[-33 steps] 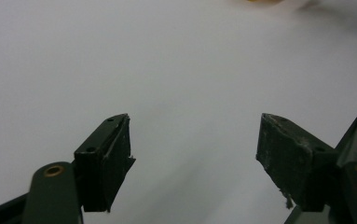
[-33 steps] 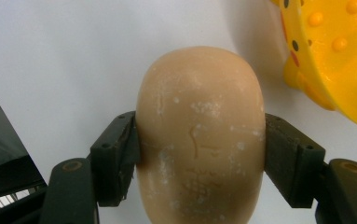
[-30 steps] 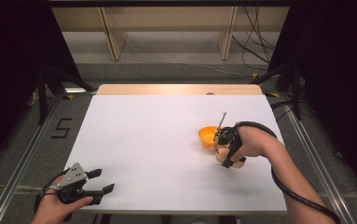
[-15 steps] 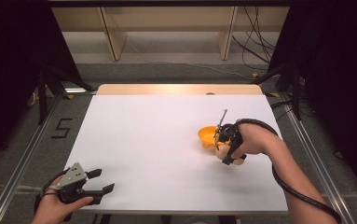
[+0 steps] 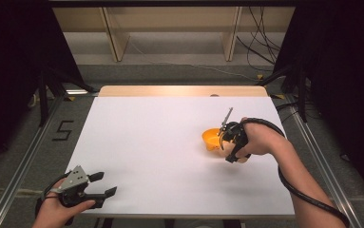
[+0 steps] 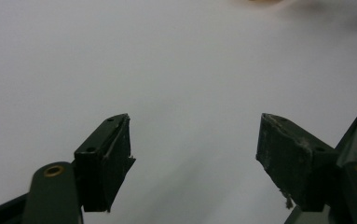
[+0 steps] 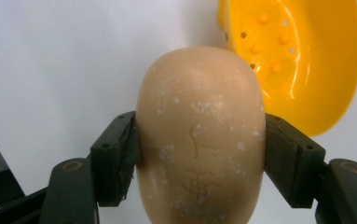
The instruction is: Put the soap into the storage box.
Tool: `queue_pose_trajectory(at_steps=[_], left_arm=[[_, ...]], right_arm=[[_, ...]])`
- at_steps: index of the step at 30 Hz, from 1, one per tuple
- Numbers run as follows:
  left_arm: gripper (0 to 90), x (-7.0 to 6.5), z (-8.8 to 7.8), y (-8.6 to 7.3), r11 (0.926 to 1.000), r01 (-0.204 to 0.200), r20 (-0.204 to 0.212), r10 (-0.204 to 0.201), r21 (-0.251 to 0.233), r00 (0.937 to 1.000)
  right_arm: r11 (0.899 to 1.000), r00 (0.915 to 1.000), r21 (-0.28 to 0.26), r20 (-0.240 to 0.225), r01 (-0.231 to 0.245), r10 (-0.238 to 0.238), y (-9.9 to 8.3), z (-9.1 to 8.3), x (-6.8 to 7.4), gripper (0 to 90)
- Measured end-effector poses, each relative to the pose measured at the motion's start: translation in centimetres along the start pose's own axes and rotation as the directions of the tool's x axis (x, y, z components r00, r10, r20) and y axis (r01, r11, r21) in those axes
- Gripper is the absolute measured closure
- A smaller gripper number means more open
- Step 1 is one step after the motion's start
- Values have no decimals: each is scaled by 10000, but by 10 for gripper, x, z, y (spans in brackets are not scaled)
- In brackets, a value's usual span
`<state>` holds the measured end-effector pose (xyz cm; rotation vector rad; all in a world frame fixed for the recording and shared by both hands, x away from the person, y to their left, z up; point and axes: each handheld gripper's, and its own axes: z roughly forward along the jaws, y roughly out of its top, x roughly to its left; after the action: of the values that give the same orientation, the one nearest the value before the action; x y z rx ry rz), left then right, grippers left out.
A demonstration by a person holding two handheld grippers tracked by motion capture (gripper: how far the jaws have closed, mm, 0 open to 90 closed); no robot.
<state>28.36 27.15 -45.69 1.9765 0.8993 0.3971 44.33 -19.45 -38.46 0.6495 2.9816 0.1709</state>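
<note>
Beside the yellow bowl (image 7: 302, 60) we pinch a tan egg (image 7: 199, 135) in our right gripper (image 7: 199, 154); left gripper (image 6: 195, 154), well apart from it, gapes.

In your right gripper view the egg (image 7: 199, 140) runs off the bottom edge and covers part of the yellow bowl (image 7: 302, 60), whose top is cut off too. From the high view, your right hand (image 5: 258, 138) hides most of that egg. Your left gripper view leaves a blurred orange sliver (image 6: 264, 1) at the top edge, too little to tell.
</note>
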Motion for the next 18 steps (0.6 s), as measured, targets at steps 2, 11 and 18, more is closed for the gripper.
queue_pose_trajectory(at_steps=[2, 11, 18], left_arm=[[258, 0, 0, 0, 10000, 47, 3, -47, -49, 10000], [258, 0, 0, 0, 10000, 64, -1, -64, -65, 10000], [258, 2, -1, 0, 9999, -134, -2, 134, 46, 9999]], right_arm=[[9997, 9998, -152, -92, -194, 193, 2, -1, 1, 334], [9988, 9996, -455, 177, -203, 211, 6, -2, -2, 334], [9970, 9988, -768, 477, -14, 51, 10, -2, -6, 334]])
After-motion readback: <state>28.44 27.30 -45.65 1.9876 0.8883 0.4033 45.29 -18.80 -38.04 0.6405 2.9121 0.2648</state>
